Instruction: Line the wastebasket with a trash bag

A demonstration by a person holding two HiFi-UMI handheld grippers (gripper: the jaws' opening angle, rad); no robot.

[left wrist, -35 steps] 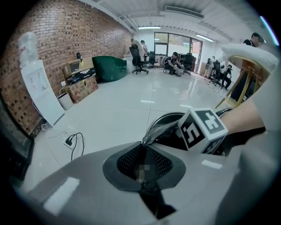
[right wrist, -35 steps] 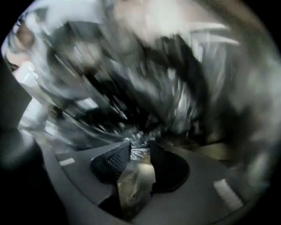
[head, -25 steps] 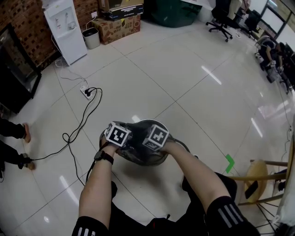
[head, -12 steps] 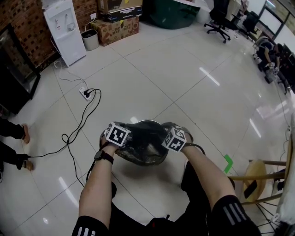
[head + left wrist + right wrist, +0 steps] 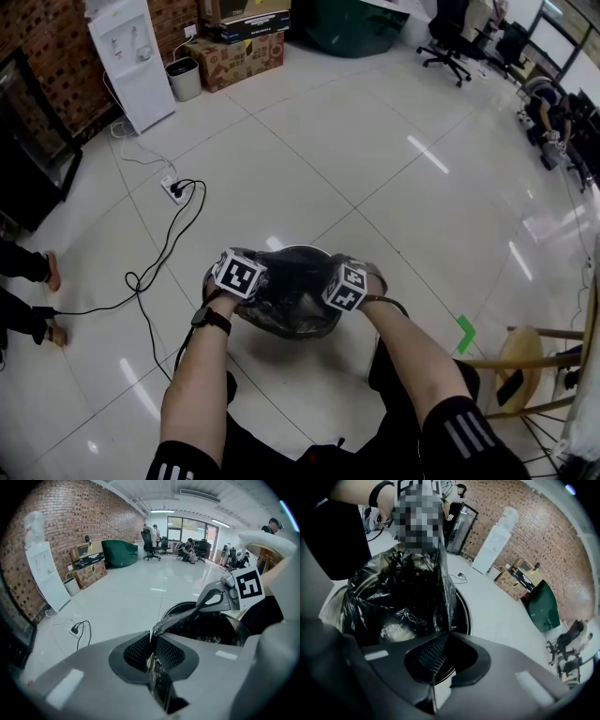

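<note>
Seen from your head, your left hand-held gripper (image 5: 151, 641) and right hand-held gripper (image 5: 448, 637) are covering their own jaws and much of the wastebasket (image 5: 179, 605), which is standing on the tiled floor (image 5: 375, 169) by your knees. The black, glossy trash bag (image 5: 393, 602) is sagging, crinkled, inside it. The left is clamping a stretched strip of film; the right, its jaws just closing, is pinching the bag's edge.

glossy white tiled floor (image 5: 375, 159). near centre: round wastebasket (image 5: 291, 326) holding a black trash bag (image 5: 292, 281). left of it: white power strip (image 5: 177, 188), its black cable (image 5: 155, 272) looping nearward. far left: white water dispenser (image 5: 131, 61), small grey bin (image 5: 186, 79), cardboard box (image 5: 239, 58). near right: green tape mark (image 5: 466, 331), wooden stool (image 5: 534, 361).
</note>
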